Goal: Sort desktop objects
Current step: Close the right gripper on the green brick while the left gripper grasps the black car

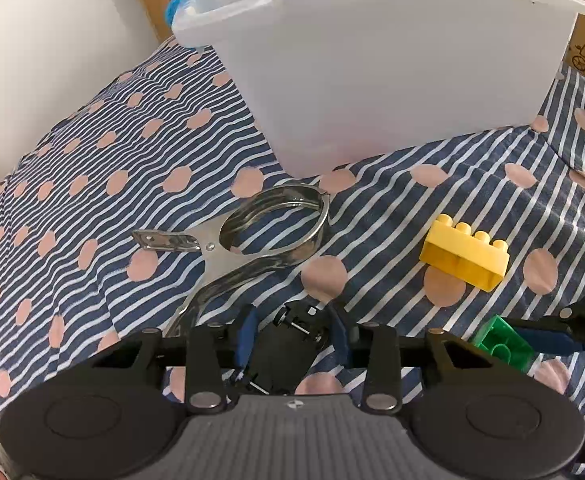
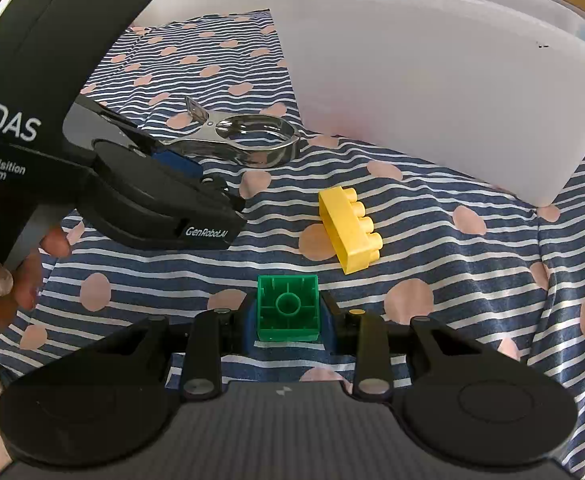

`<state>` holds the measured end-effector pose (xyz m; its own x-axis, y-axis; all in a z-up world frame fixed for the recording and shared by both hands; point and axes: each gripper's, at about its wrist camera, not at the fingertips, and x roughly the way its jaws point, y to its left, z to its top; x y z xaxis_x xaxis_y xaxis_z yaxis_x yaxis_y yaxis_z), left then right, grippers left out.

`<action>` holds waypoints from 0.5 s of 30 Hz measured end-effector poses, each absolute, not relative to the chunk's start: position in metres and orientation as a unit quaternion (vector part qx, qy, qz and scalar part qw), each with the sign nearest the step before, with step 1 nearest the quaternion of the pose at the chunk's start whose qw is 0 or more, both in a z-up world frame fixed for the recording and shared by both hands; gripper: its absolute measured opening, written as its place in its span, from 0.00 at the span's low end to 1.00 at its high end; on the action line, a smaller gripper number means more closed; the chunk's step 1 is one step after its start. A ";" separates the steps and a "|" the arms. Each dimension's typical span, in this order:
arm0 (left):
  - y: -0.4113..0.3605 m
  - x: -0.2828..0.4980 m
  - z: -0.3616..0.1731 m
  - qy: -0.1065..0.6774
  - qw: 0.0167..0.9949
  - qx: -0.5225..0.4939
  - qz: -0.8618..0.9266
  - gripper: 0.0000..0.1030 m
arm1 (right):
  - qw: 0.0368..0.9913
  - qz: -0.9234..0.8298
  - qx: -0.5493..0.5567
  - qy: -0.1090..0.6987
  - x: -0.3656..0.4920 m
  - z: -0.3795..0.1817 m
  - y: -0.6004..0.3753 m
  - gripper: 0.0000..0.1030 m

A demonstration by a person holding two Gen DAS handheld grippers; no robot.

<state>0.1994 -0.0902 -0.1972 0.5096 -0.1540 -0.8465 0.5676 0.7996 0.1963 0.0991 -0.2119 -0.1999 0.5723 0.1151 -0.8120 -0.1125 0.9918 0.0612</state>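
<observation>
Green brick sat between the blue pads of the right claw, which was closed narrowly on it, with the hollow underside of the brick turned toward the camera. In the left wrist view the same brick appeared at the lower right, pinched by that claw. The left claw was closed on a small black toy with thin metal axles, and held it low over the surface. What kind of toy it was, I cannot tell for sure.

A yellow brick lay on its side on the striped cloth with pink dots, just ahead of the right claw and apart from it. A shiny metal tong with a ring-shaped head lay on the cloth, ahead of the left claw. Behind both stood a white plastic bin, resting on the cloth. Something blue showed at the far rim of the bin. A hand gripped the handle of the left device at the left edge of the right wrist view.
</observation>
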 end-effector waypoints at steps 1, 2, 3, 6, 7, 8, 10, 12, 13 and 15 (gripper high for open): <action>-0.089 0.198 -0.197 0.446 0.837 0.231 -0.215 0.40 | 0.887 0.064 0.001 0.458 0.098 -0.200 -0.212 0.33; -0.088 0.197 -0.197 0.446 0.837 0.231 -0.215 0.39 | 0.887 0.064 0.001 0.458 0.098 -0.199 -0.212 0.33; -0.086 0.193 -0.196 0.446 0.837 0.233 -0.214 0.37 | 0.887 0.064 0.001 0.457 0.097 -0.199 -0.212 0.33; -0.089 0.183 -0.193 0.445 0.839 0.234 -0.209 0.34 | 0.888 0.063 0.003 0.456 0.097 -0.198 -0.213 0.33; -0.090 0.183 -0.193 0.445 0.840 0.234 -0.207 0.34 | 0.888 0.062 0.003 0.456 0.097 -0.197 -0.213 0.33; -0.089 0.182 -0.192 0.444 0.841 0.232 -0.204 0.34 | 0.888 0.061 0.003 0.455 0.097 -0.197 -0.213 0.33; -0.087 0.177 -0.191 0.441 0.845 0.231 -0.197 0.33 | 0.889 0.060 0.004 0.454 0.096 -0.197 -0.214 0.33; -0.084 0.171 -0.190 0.436 0.848 0.232 -0.191 0.33 | 0.889 0.059 0.003 0.453 0.095 -0.196 -0.214 0.33; -0.082 0.170 -0.190 0.436 0.850 0.230 -0.188 0.33 | 0.890 0.058 0.003 0.453 0.095 -0.195 -0.215 0.33; -0.079 0.168 -0.190 0.437 0.852 0.224 -0.183 0.33 | 0.891 0.056 0.002 0.451 0.095 -0.194 -0.215 0.33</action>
